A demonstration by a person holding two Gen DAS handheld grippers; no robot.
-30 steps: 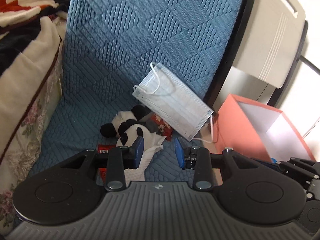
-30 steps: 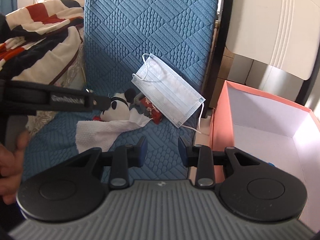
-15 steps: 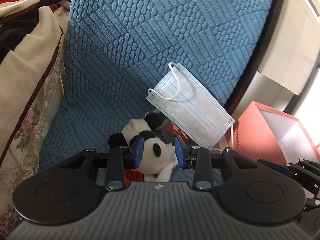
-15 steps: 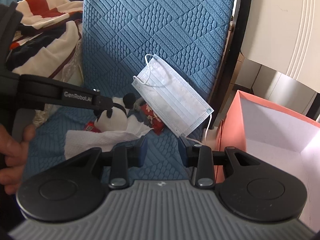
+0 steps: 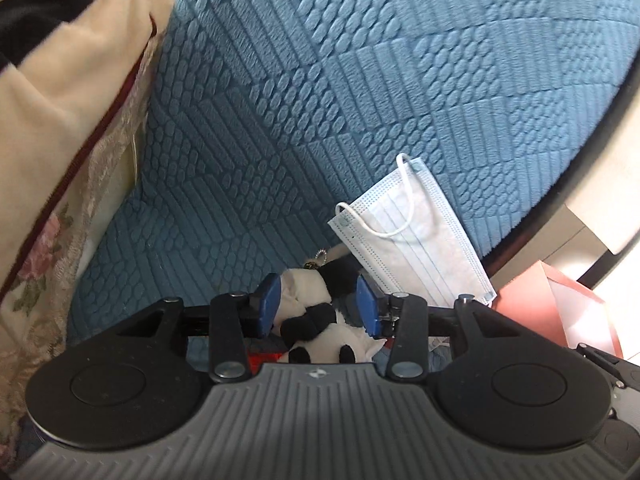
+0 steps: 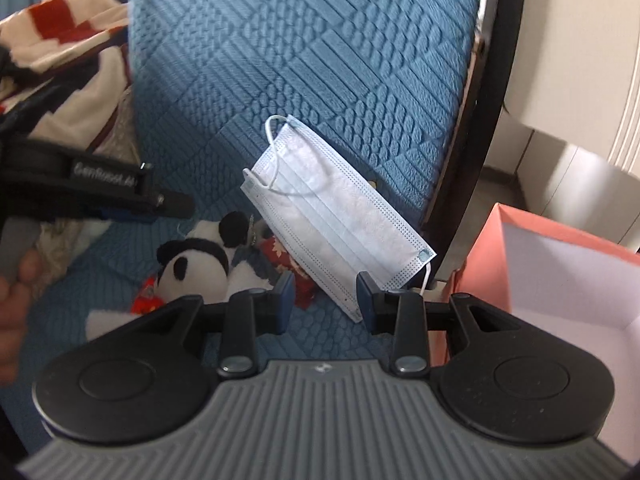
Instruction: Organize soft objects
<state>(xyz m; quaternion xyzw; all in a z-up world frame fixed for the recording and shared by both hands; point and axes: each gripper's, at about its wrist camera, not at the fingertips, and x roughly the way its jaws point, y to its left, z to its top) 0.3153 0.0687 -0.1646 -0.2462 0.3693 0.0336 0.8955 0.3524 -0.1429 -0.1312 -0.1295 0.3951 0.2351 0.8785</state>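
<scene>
1. Left wrist view: the left gripper (image 5: 318, 300) has its blue pads on either side of the panda plush (image 5: 320, 320). Its jaws have just been opening wider, and a gap shows between each pad and the toy, so they straddle it without pinching.
2. The panda lies on the blue quilted cushion (image 5: 320, 100), with a bead chain (image 5: 320, 257) at its head. It is small, light and squashy. My judgement is that a pinch across the round body would hold best, since the fur gives under the pads and a limb or the chain could slip.
3. The face mask (image 6: 332, 220) leans against the cushion just beside the panda. It is thin, limp and nearly weightless, so I judge it is best taken by the lower edge or corner, where the pleats stack. The ear loop would only dangle.
4. In the right wrist view the right gripper (image 6: 324, 300) has its jaws spread with nothing between the pads. The mask's lower corner sits just ahead of its right pad.
5. The pink box (image 6: 560, 264), open and white inside, stands at the right, beside the cushion. It is probably the place for these things.
6. Hard to read: a red patterned item (image 6: 288, 264) is mostly hidden under the mask and panda, white tissue (image 6: 100, 322) is cut off by the gripper body, and the panda's lower half is hidden in the left view.
</scene>
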